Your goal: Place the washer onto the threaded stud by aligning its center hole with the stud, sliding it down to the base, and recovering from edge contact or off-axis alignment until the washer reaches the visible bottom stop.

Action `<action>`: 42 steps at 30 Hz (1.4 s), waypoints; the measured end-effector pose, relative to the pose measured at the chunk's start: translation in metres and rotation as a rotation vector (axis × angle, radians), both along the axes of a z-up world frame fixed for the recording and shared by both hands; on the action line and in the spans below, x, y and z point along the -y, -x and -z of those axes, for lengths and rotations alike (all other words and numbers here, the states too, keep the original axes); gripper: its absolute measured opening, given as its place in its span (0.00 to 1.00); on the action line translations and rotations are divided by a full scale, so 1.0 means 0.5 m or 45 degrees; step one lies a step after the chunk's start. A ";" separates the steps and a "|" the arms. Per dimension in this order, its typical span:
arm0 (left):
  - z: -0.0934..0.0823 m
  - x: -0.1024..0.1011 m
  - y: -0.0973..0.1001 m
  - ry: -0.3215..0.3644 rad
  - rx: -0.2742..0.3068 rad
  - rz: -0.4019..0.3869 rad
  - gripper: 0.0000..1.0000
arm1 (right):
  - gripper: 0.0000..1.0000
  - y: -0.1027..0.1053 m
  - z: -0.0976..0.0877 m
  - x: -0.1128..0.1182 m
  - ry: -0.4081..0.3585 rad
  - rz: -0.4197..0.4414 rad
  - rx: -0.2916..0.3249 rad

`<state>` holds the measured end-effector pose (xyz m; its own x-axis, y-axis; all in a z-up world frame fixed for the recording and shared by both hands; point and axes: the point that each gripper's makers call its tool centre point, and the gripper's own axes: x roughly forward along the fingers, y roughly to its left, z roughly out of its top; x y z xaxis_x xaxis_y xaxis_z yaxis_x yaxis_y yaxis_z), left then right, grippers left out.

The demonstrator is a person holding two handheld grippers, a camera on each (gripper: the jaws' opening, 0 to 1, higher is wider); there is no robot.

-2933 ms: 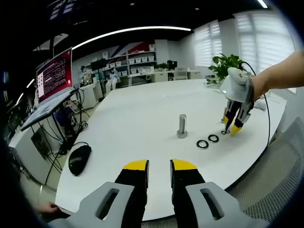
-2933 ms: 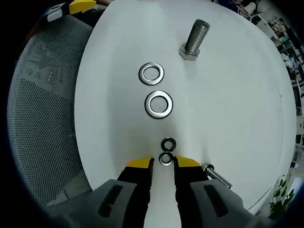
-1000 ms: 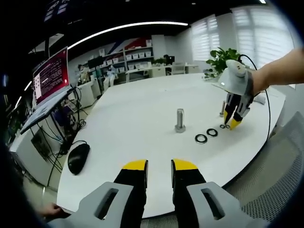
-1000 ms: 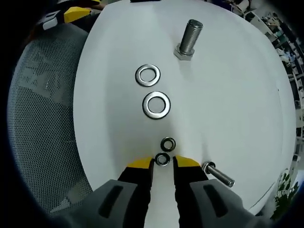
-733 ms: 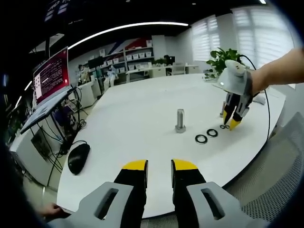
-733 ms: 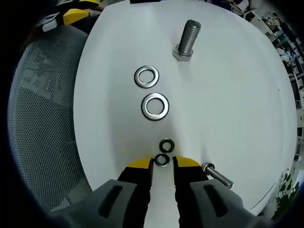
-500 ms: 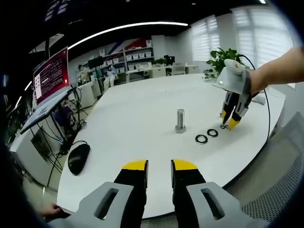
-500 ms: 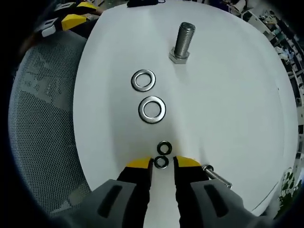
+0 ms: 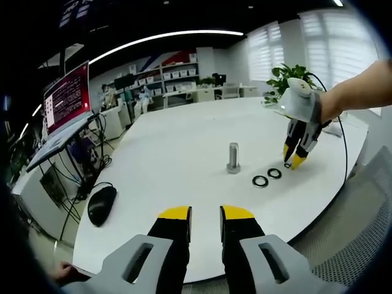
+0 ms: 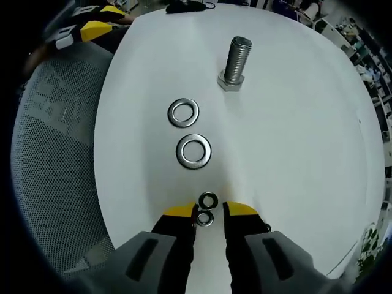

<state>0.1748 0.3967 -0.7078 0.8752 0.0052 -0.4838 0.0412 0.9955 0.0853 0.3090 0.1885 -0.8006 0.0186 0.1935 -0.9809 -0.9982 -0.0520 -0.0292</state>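
A: Near side of the threaded stud (image 10: pixel 234 63), right gripper (image 10: pixel 210 215) sits low over the tabletop (image 10: pixel 294 141), fingers (image 10: pixel 181 213) parted, straddling the nearer small dark washer (image 10: pixel 205 218). Not clamped on it as far as I can tell.

B: Where's everything else relative to the stud?

A: Stud stands upright on its hex base, bare, nothing threaded on. Two large steel washers (image 10: pixel 193 151) lie flat between stud and gripper, apart from each other. Second small dark washer (image 10: pixel 208 199) lies just stud-side of the first, touching or nearly.

B: Left?

A: Left gripper (image 9: pixel 206 214) hangs back at the tabletop edge, well apart from the stud, fingers spread, empty.

B: Step?

A: Pickup, I'd say. Next move: pinch the washer by its rim, lift, carry it over the stud top, level the hole on axis before sliding down.
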 end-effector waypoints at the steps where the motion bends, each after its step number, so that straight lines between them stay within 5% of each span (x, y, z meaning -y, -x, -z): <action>1: 0.000 0.000 0.000 0.000 0.001 -0.001 0.16 | 0.20 0.000 0.000 -0.001 -0.004 -0.003 0.000; 35: -0.001 -0.003 -0.001 -0.001 0.005 -0.005 0.16 | 0.18 -0.001 -0.001 -0.022 -0.080 -0.005 -0.005; 39: -0.002 -0.003 -0.001 0.000 0.006 -0.007 0.16 | 0.06 -0.010 0.000 -0.025 -0.083 -0.024 0.043; 40: -0.001 -0.003 -0.001 0.000 0.006 -0.007 0.16 | 0.04 -0.042 -0.003 -0.025 -0.084 -0.076 0.189; 41: -0.001 -0.003 -0.001 0.000 0.007 -0.006 0.16 | 0.04 -0.021 0.003 -0.031 -0.090 -0.161 0.120; 42: -0.001 -0.003 -0.001 -0.001 0.007 -0.007 0.16 | 0.04 -0.019 0.005 -0.031 -0.088 -0.068 0.110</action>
<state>0.1751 0.3984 -0.7072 0.8776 0.0103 -0.4792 0.0353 0.9957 0.0860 0.3183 0.2038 -0.8033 0.0900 0.2635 -0.9605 -0.9877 -0.1000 -0.1200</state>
